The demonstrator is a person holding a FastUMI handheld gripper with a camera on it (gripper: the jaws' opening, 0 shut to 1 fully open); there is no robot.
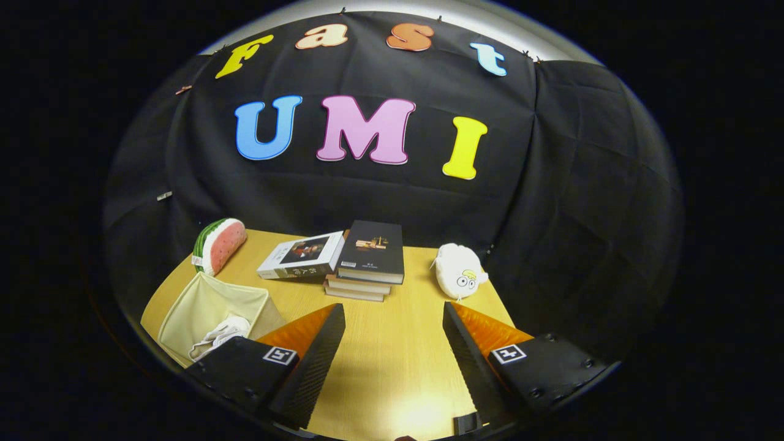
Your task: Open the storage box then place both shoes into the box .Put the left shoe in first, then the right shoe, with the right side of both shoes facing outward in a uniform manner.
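Note:
A cream fabric storage box (pixel 202 303) stands open on the wooden table (pixel 392 355), to the left of my left finger. Inside it lies a white shoe (pixel 222 334) with its laces showing, partly hidden behind that finger. My gripper (pixel 394 321) hovers above the table, open, with bare tabletop between the two fingers (pixel 318 349). It holds nothing. The box is beside the gripper, not between the fingers.
Beyond the fingers a stack of books (pixel 367 260) lies mid-table, with a white book (pixel 301 254) leaning at its left. A watermelon-slice plush (pixel 218 245) sits behind the box. A white plush toy (pixel 459 271) rests at the right, near the table's edge.

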